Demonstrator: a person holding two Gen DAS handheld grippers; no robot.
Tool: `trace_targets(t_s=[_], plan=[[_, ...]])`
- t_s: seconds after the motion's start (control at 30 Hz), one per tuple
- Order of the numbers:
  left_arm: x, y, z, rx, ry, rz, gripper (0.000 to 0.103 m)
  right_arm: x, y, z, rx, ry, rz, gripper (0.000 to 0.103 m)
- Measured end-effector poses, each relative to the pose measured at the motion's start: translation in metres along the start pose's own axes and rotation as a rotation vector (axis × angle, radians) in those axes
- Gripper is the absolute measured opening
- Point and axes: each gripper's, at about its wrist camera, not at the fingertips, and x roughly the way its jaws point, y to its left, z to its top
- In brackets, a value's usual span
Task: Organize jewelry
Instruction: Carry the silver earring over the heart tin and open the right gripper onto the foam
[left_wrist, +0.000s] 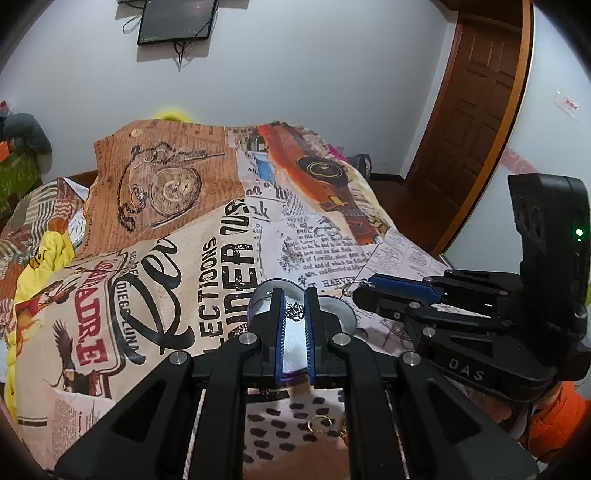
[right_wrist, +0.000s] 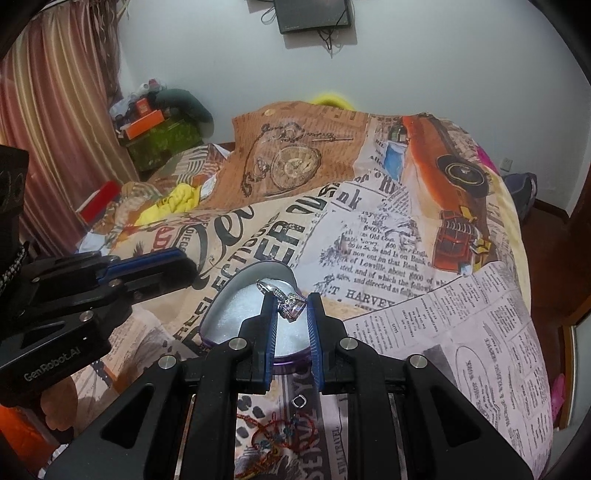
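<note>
A bed cover (right_wrist: 406, 258) printed like old newspapers is lying over the bed. A heart-shaped box (right_wrist: 236, 295) is sitting near its front edge. The right gripper (right_wrist: 291, 310) is pinching a silver ring (right_wrist: 290, 301) above the box. The left gripper (left_wrist: 294, 314) is clenching a tiny chain (left_wrist: 295, 312).

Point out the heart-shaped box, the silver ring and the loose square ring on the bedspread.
heart-shaped box (right_wrist: 229, 317): right wrist view, white lining.
silver ring (right_wrist: 291, 304): right wrist view, its setting.
loose square ring (right_wrist: 298, 401): right wrist view, its band.

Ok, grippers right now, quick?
Left gripper: closed; whether it pinches the small dark piece cannot be told.
Right gripper: closed on the silver ring.
</note>
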Motion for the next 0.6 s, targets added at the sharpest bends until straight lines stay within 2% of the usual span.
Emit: trace_targets(t_s=[0.4, 0.6], plan=[[0.040, 0.005, -0.004, -0.004, 0.093, -0.018, 0.008, 0.025, 0.005, -0.006, -0.060, 0.085, 0.025, 0.014], [0.048, 0.009, -0.006, -0.018, 0.119, -0.028, 0.008, 0.031, 0.004, -0.009, -0.073, 0.114, 0.027, 0.015]])
